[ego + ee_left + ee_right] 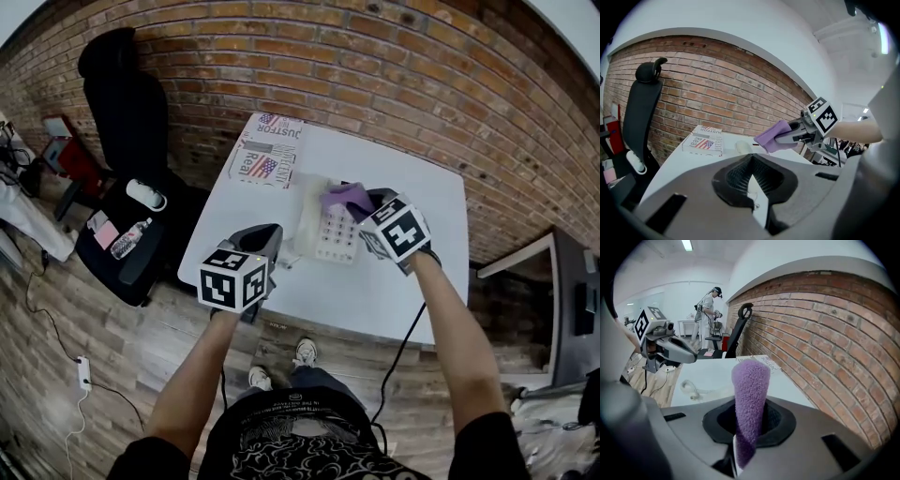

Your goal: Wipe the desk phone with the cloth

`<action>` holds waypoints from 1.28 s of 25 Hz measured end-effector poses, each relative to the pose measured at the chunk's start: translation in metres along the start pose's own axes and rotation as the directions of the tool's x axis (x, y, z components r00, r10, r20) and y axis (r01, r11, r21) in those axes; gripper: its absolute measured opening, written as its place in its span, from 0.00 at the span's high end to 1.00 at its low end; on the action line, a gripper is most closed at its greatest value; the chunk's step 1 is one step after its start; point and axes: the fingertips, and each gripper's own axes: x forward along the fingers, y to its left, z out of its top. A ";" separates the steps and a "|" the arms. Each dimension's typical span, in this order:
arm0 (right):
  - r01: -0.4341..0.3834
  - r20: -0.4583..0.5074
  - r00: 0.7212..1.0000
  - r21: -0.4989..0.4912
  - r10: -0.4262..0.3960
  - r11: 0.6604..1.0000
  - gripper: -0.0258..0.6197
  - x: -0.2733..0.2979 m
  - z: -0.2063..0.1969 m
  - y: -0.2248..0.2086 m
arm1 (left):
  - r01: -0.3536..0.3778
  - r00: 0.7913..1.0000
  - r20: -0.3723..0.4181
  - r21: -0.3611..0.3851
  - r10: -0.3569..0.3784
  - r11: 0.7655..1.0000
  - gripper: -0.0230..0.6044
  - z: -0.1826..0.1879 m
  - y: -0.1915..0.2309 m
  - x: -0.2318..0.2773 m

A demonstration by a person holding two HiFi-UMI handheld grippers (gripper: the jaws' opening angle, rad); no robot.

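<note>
Right gripper [748, 430] clamps fuzzy purple cloth [750, 392] above white desk phone [336, 236], contact unclear; left gripper [751, 176] closed, empty. Wiping barely started.

Desk phone [333, 236] upper-right part hidden behind cloth [345, 196], right tool [366, 204]; handset [307, 214] pale, blurred, outline unclear.

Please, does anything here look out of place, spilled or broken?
Only the coiled cord: it lies loose on the white table beside the desk phone, one end seemingly plugged into nothing. Nothing looks spilled or broken.
</note>
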 end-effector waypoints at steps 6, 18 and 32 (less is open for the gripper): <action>-0.012 0.031 0.999 -0.046 0.013 0.999 0.89 0.030 0.034 -0.018 | -0.054 0.998 0.014 -0.006 0.054 0.999 0.95 0.006 0.017 0.006; -0.063 0.003 0.998 -0.114 0.064 0.991 0.89 0.092 0.051 -0.022 | -0.141 0.990 0.017 -0.047 0.142 0.989 0.95 0.007 0.053 0.009; -0.106 -0.027 0.994 -0.082 0.104 0.991 0.89 0.095 0.032 0.020 | -0.121 0.993 0.003 -0.037 0.121 0.992 0.95 -0.001 0.055 -0.002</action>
